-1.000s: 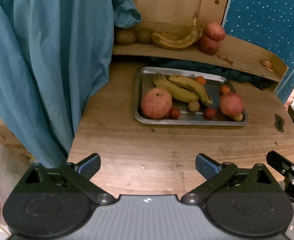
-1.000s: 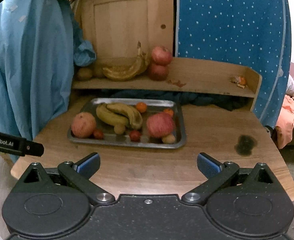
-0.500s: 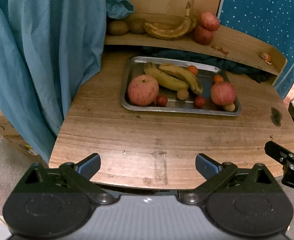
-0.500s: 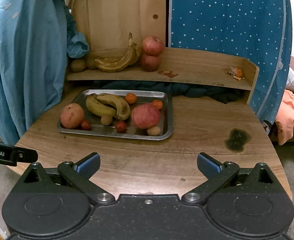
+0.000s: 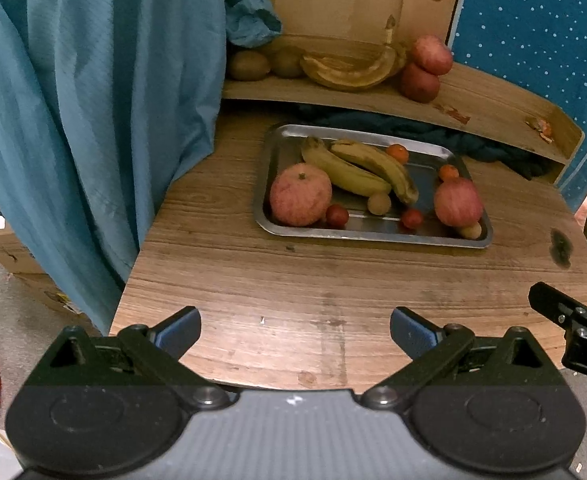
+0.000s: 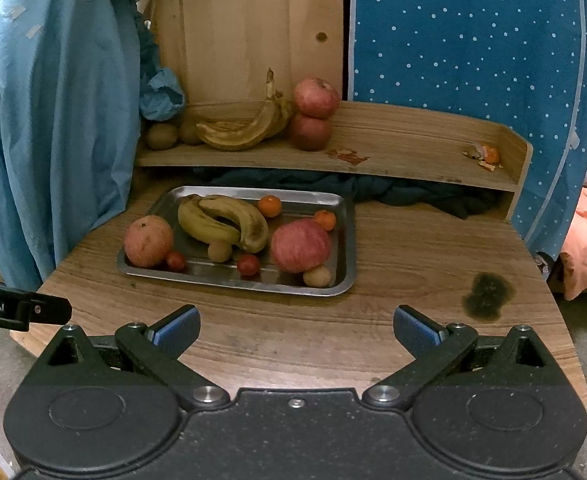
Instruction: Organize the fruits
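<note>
A wooden table [image 6: 393,240] with raised shelf [image 6: 413,140], teal curtain [image 5: 73,120], dotted blue cloth [image 6: 473,40].

1. The tray [image 6: 347,236] was shiny silver metal.
2. The two bananas [image 6: 221,220] on it were yellow with brown blotches.
3. The apples [image 6: 300,245] were red streaked with pale pink.
4. The small tangerines [image 6: 269,205] were bright orange, the cherry tomatoes [image 6: 248,265] deep red.
5. The table [image 6: 393,256] was brown wood grain with one dark stain [image 6: 487,294].
6. The curtain [image 6: 465,40] behind was deep blue dotted with white.
7. The draped cloth [image 6: 53,120] was plain teal.
8. The left gripper [image 5: 295,330] and right gripper [image 6: 296,328] were black with blue finger pads [image 6: 175,326].
</note>
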The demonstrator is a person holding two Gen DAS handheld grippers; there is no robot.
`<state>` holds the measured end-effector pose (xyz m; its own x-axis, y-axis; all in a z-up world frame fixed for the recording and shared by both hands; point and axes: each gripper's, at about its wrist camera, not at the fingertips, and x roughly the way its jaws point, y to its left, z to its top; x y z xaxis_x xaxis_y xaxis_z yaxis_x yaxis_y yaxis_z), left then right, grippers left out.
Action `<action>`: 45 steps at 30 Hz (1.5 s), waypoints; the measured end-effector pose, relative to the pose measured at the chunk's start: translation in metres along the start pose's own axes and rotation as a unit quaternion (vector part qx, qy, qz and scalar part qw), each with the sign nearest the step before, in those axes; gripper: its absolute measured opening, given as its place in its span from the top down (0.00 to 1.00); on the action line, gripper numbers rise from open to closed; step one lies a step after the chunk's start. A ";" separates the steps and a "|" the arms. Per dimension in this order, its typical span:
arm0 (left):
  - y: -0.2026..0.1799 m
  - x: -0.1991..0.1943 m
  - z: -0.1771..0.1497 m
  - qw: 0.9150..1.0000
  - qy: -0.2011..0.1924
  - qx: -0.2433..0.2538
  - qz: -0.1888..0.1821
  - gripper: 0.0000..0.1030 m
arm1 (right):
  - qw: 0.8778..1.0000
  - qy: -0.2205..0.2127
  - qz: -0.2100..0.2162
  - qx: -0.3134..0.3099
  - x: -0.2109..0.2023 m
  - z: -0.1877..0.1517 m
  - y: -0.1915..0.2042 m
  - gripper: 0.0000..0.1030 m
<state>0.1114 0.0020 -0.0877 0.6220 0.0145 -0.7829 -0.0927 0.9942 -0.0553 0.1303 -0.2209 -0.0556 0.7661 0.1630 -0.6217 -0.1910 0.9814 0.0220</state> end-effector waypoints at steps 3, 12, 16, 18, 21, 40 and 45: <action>0.000 0.000 -0.001 1.000 0.001 0.001 0.000 0.00 | 1.000 0.001 -0.001 0.000 0.000 0.000 0.001 0.01; 0.002 0.001 -0.001 1.000 0.004 0.003 -0.002 0.00 | 1.000 0.005 -0.007 0.003 -0.001 -0.001 0.004 0.01; 0.002 0.001 -0.001 1.000 0.005 0.004 -0.003 0.00 | 1.000 0.006 -0.008 0.003 -0.002 -0.001 0.004 0.01; 0.002 0.001 -0.001 1.000 0.005 0.004 -0.004 0.00 | 1.000 0.006 -0.009 0.004 -0.002 -0.001 0.004 0.01; 0.002 0.001 -0.001 1.000 0.005 0.004 -0.003 0.00 | 1.000 0.006 -0.009 0.004 -0.002 -0.001 0.005 0.01; 0.004 0.002 -0.001 1.000 0.005 0.004 -0.003 0.00 | 1.000 0.006 -0.009 0.004 -0.001 -0.001 0.006 0.01; 0.004 0.003 -0.001 1.000 0.005 0.004 -0.003 0.00 | 1.000 0.005 -0.011 0.003 -0.001 0.000 0.006 0.01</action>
<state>0.1118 0.0057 -0.0908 0.6151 0.0079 -0.7884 -0.0830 0.9950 -0.0548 0.1284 -0.2157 -0.0550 0.7641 0.1409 -0.6295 -0.1705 0.9853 0.0136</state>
